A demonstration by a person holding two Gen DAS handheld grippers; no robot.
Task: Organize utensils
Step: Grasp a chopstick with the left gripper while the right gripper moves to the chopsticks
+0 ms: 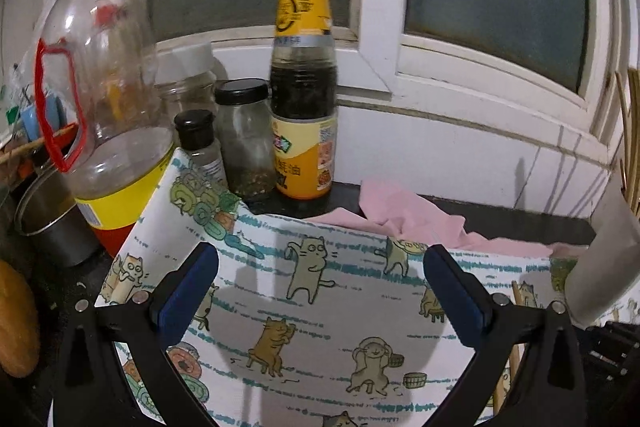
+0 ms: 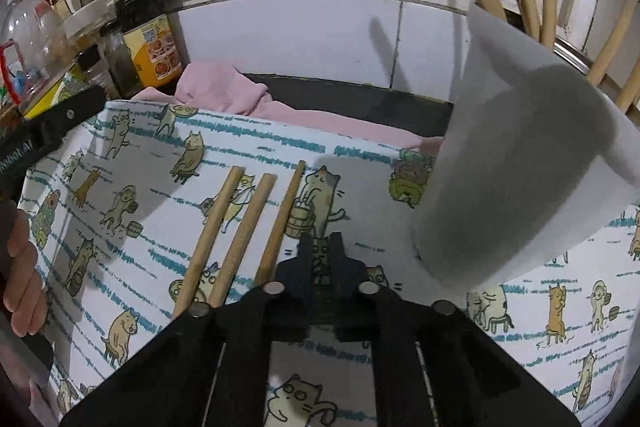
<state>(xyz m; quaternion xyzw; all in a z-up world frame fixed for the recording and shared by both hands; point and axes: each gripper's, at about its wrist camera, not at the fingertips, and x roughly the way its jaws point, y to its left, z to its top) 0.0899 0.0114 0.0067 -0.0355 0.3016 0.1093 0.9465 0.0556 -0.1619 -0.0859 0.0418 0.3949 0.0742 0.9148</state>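
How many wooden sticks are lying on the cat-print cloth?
3, side by side on the cloth left of the right gripper: left stick, middle stick, right stick. Their lower ends are hidden.

You see a white cloth printed with cartoon cats and teal dashes mid-frame, tan wooden chopsticks on it, a pink rag above, a yellow-labelled dark sauce bottle upper left, and a white paper roll at right.

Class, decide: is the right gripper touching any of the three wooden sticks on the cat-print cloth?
Apart. The right wrist view shows the right gripper shut on nothing, cat-print cloth visible between it and the nearest wooden stick.
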